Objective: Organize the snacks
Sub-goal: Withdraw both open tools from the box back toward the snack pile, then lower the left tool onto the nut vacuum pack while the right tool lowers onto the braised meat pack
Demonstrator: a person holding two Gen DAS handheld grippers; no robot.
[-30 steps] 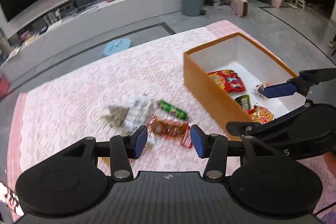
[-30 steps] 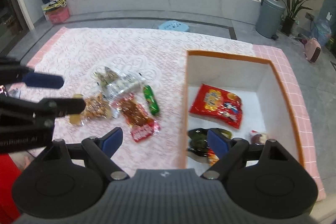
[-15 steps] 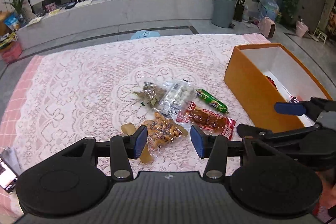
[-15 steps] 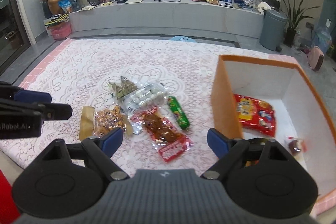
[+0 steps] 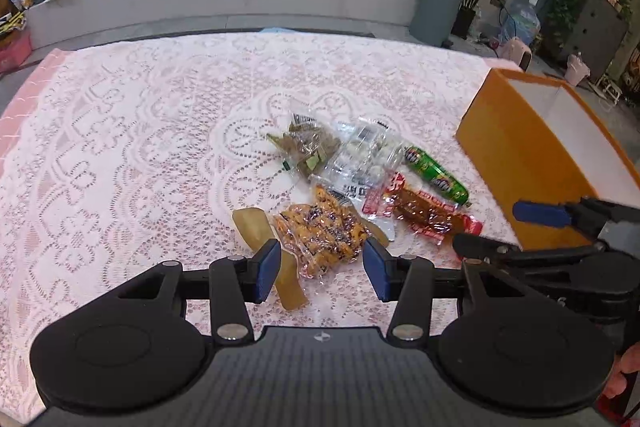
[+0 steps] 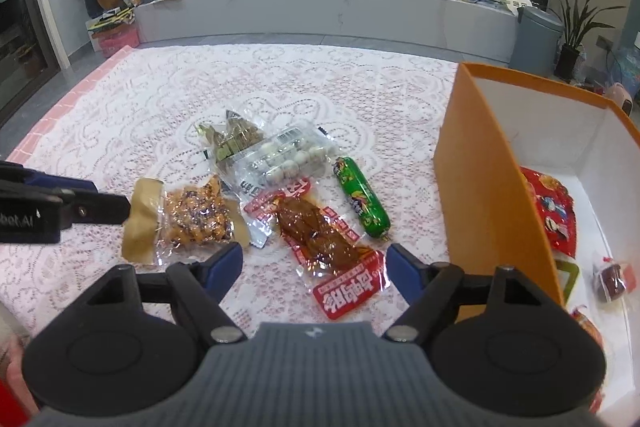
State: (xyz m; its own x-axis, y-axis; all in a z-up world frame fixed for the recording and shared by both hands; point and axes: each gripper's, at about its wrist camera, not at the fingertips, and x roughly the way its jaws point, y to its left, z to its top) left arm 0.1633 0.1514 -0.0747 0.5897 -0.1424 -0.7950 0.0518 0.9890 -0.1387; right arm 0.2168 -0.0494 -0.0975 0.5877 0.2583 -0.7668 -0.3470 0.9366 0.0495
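Lace-covered tabletop [image 5: 140, 131]: left tool [image 5: 320, 269] half-open, empty, above orange snack packet [image 5: 324, 231]; right tool [image 6: 314, 267] closing, wide, straddling red packet [image 6: 324, 239] untouched.

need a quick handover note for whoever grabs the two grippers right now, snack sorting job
Left gripper: open, empty, above the orange nut pack.
Right gripper: jaws closing, nothing gripped, over the red meat pack.
On the lace cloth: both those packs, the green sausage, the clear pack of white balls and the greenish-brown pack.
Done: the orange box already holds the red bag and a few small snacks.
Left: move the five packs into the box.
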